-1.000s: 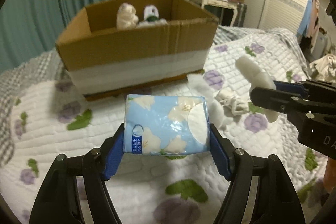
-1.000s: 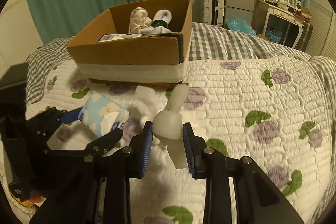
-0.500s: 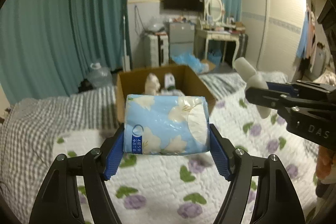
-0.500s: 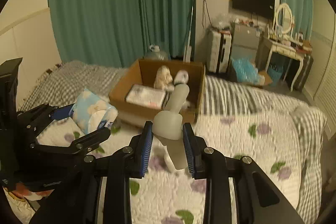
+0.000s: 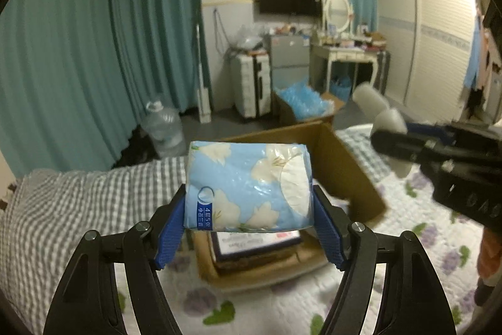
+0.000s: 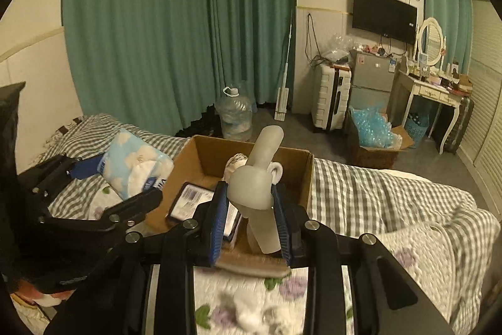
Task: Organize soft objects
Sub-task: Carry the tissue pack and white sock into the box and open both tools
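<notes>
My left gripper (image 5: 248, 225) is shut on a blue floral tissue pack (image 5: 248, 184) and holds it above the near edge of the open cardboard box (image 5: 348, 168). My right gripper (image 6: 251, 225) is shut on a white soft toy (image 6: 257, 187) and holds it over the box (image 6: 200, 156). The tissue pack (image 6: 131, 162) and left gripper (image 6: 103, 193) show left of the box in the right wrist view. The right gripper (image 5: 404, 143) with the toy (image 5: 386, 118) shows at the right in the left wrist view. The box holds a flat packet (image 6: 191, 200) and a plush item (image 6: 235, 162).
The box stands on a bed with a floral quilt (image 5: 408, 266) and a grey checked blanket (image 5: 78, 203). A small white soft item (image 6: 251, 316) lies on the quilt near me. Beyond the bed are green curtains, a water jug (image 6: 235, 115), a suitcase and a dresser.
Both grippers have risen and moved forward with their loads, from low over the quilt to above the box. The view now looks down into the box.
</notes>
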`<action>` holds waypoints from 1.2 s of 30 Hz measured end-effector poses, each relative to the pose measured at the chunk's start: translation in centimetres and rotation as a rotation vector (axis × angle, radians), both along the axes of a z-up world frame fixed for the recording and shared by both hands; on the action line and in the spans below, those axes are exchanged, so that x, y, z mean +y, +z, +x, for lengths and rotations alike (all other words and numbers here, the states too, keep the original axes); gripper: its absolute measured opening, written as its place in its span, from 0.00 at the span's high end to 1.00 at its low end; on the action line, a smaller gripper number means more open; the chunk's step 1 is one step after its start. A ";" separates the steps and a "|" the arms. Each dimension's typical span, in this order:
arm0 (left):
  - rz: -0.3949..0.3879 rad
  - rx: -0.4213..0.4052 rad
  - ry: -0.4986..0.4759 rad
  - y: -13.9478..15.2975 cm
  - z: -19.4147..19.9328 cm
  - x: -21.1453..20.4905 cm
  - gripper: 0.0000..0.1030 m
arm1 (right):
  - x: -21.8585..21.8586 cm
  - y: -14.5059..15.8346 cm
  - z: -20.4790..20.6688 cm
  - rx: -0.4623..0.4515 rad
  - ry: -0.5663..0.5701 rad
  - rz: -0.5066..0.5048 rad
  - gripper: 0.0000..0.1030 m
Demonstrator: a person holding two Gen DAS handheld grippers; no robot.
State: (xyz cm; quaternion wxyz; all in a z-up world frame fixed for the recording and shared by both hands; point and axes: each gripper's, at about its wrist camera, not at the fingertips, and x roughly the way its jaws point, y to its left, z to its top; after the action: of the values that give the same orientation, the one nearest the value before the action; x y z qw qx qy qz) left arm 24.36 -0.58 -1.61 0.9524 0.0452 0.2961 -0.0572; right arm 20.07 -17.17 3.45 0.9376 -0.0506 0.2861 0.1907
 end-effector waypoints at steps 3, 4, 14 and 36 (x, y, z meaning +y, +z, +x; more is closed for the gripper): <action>0.019 0.019 0.009 -1.8 2.7 0.2 0.30 | 0.4 -1.2 3.2 0.018 -0.004 0.002 0.73; 0.018 0.024 0.011 -2.2 3.3 0.4 0.30 | 0.5 -1.6 4.4 0.026 -0.004 0.006 0.73; -0.052 0.021 0.007 -3.7 5.9 1.6 0.27 | 1.6 -5.8 11.3 0.093 0.010 0.004 0.72; -0.040 -0.204 0.019 8.9 -9.2 -0.2 0.17 | -4.5 7.4 -0.2 -0.128 -0.095 0.027 0.06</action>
State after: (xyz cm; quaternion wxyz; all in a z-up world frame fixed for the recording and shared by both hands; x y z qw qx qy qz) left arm 15.16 -0.83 7.28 0.9788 0.0286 0.1967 -0.0491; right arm 19.88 -21.69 10.86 0.9626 -0.0365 0.2252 0.1462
